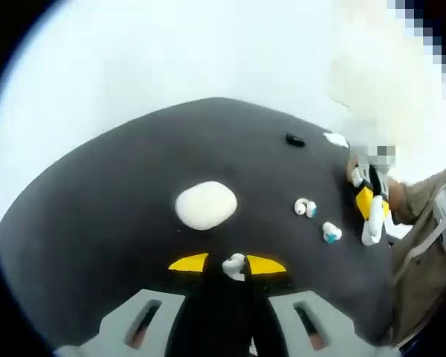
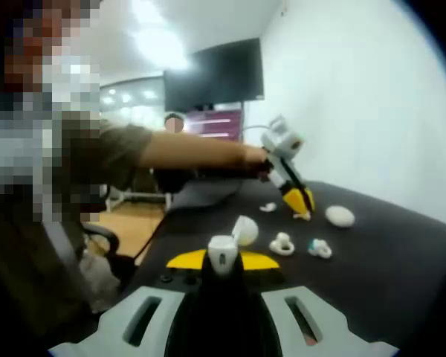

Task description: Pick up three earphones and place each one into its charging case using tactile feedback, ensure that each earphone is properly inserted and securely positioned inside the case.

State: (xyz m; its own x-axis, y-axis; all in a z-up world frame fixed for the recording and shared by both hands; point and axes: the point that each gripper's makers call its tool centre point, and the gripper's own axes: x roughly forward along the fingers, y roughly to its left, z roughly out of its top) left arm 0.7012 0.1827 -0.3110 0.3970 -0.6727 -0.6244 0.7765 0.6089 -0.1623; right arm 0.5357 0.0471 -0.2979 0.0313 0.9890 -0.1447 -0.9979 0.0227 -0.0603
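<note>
My left gripper point(image 1: 233, 268) is shut on a small white earphone point(image 1: 234, 262), held just above the dark table point(image 1: 97, 223). A closed white oval case point(image 1: 206, 204) lies right beyond it. Two more earphones point(image 1: 305, 207) point(image 1: 331, 233), one with a teal tip, lie to the right. My right gripper point(image 2: 223, 262) is shut on a white earphone point(image 2: 223, 251); it also shows at the table's right edge point(image 1: 372, 216). Ahead of it lie a white rounded piece point(image 2: 244, 229), two earphones point(image 2: 282, 244) point(image 2: 318, 248) and the oval case point(image 2: 340, 216), with the left gripper point(image 2: 301, 207) above them.
A small black object point(image 1: 295, 140) and a white piece point(image 1: 334, 138) lie near the table's far edge. A person's arm point(image 2: 193, 152) reaches across to the left gripper. A dark screen point(image 2: 215, 74) hangs behind, and a white wall point(image 2: 372, 97) stands to the right.
</note>
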